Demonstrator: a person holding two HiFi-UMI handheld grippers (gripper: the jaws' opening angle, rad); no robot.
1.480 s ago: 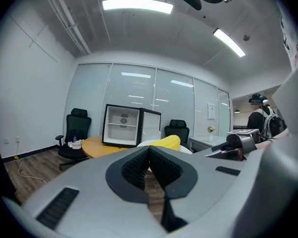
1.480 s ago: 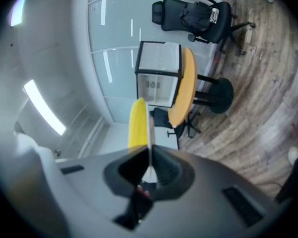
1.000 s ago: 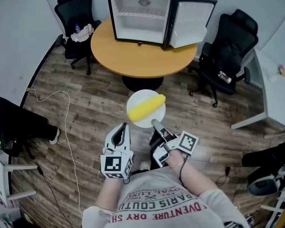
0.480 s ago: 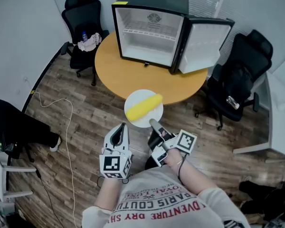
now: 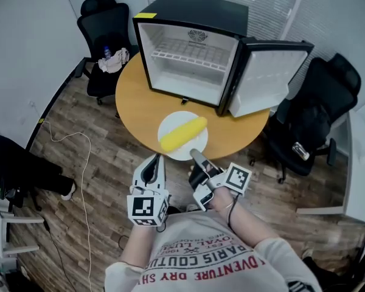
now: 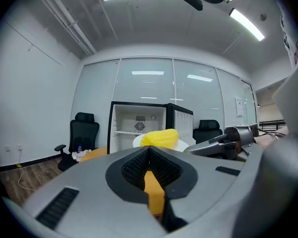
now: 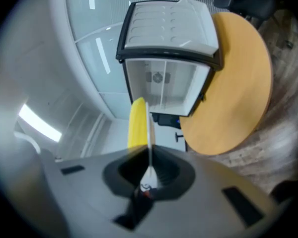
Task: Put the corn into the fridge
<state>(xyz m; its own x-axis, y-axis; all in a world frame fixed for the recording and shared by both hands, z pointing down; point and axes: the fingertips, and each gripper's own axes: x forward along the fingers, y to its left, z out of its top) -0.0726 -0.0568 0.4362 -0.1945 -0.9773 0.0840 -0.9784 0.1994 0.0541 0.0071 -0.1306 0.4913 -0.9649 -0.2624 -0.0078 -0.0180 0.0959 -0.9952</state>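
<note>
A yellow corn cob (image 5: 182,132) lies on a white plate (image 5: 196,147) that hangs over the near edge of the round wooden table (image 5: 137,108). My right gripper (image 5: 193,156) is shut on the plate's near rim and holds it level. My left gripper (image 5: 157,159) is beside it on the left, shut and empty. The black mini fridge (image 5: 191,56) stands on the table with its door (image 5: 264,81) swung open to the right and its white shelves bare. In the right gripper view the plate (image 7: 149,133) shows edge-on with the corn (image 7: 136,123) beside it, in front of the fridge (image 7: 164,86). The left gripper view shows the corn (image 6: 160,138) before the fridge (image 6: 138,128).
A black office chair (image 5: 106,38) with a bottle and cloth on its seat stands left of the table. Another black chair (image 5: 316,117) stands at the right. A white cable (image 5: 82,163) runs across the wooden floor on the left. A white desk edge (image 5: 359,163) is at far right.
Both grippers and the plate with the corn have moved forward together. The table and fridge are nearer, and the plate now hangs over the table's edge instead of the floor.
</note>
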